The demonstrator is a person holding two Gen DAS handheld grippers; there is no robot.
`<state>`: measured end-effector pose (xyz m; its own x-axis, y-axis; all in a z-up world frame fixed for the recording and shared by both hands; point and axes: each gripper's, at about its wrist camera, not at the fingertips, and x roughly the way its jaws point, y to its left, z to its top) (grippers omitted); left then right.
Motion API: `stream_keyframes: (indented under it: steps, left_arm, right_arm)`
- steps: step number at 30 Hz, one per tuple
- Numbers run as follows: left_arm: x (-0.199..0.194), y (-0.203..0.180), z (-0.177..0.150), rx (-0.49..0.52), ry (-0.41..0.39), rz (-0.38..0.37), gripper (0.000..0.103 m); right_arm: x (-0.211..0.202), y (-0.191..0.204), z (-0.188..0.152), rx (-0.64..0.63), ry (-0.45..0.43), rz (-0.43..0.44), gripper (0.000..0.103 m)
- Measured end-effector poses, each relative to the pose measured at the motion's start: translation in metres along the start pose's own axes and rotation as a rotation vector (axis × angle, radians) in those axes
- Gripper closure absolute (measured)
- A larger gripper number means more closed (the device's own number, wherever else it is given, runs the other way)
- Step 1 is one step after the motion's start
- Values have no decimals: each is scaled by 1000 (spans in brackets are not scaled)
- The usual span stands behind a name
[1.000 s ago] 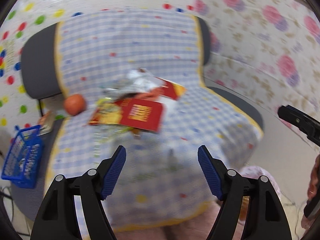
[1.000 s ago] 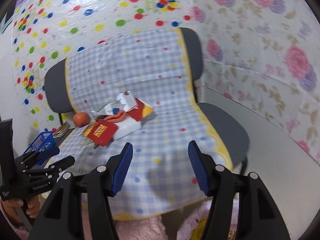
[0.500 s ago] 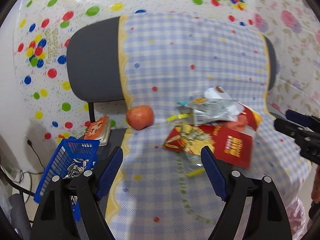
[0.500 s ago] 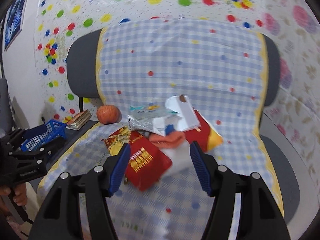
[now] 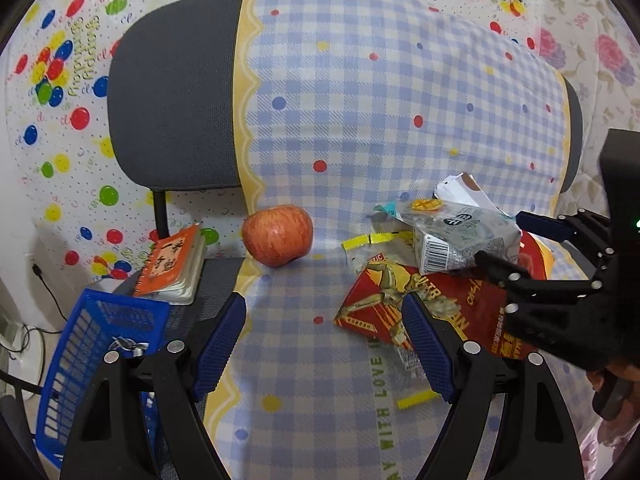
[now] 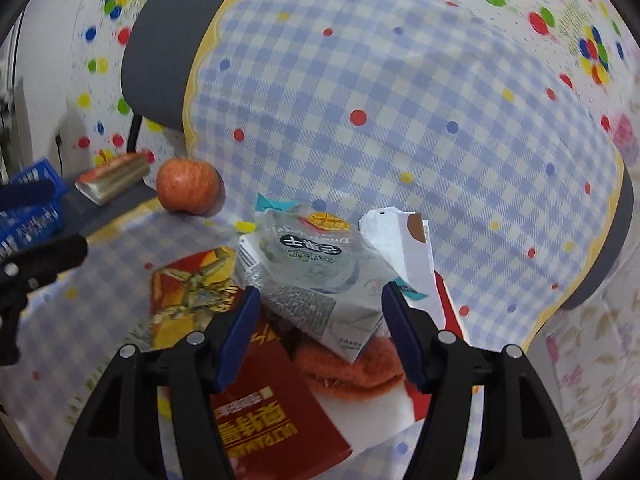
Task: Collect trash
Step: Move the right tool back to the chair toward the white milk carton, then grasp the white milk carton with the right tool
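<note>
Both wrist views close, angled down — shared apple (image 5: pixel 277 235), wrappers (image 6: pixel 316 276).

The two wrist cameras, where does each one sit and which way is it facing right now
Left wrist: sits on the left gripper, looking down past its open blue pads at the checkered cover, apple and blue basket; the right gripper shows at the right edge.
Right wrist: sits on the right gripper, looking down over the grey-green packet atop the wrapper pile; the left gripper shows at the left edge.
Shared: apple, packet, red wrapper, basket, chair cover.
</note>
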<state>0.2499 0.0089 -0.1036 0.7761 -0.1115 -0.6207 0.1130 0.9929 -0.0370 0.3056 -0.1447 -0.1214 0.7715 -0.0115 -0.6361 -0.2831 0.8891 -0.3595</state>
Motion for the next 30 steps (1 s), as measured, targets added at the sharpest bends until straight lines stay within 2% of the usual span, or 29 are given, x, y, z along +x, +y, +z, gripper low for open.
stream_keyframes:
  steps: [3,6,8,9,10,11,13,17,20,26,30]
  left_arm:
    - [5,1,1,-11,5,-10,23]
    - [6,3,1,-13,6,-9,23]
    - [7,5,1,-15,9,-5,23]
    - [8,6,0,-17,12,-2,23]
    - [9,6,0,-19,17,-6,23]
    - [10,7,1,-20,23,-10,23]
    - [11,6,6,-16,24,-11,23]
    - [15,-12,10,45,19,-51,23]
    - [18,-28,7,67,16,-83,23]
    - [26,-75,1,149,16,-131,20]
    - [41,-104,8,250,3,-86,22]
  right_arm:
    - [7,0,6,-27,-9,-20,41]
    - [12,-3,16,-17,-16,-11,55]
    - [19,-4,23,-19,-14,-4,57]
    - [24,-4,26,-24,-8,-3,61]
    - [28,-5,28,-26,3,6,76]
    - [28,-8,31,-15,4,19,83]
    - [11,-22,37,49,-50,16,94]
    - [-37,-68,32,241,-165,-7,100]
    - [-72,-101,10,386,-213,-1,100]
    - [-116,-124,-53,519,-228,6,100]
    - [-128,-131,-79,561,-220,24,100]
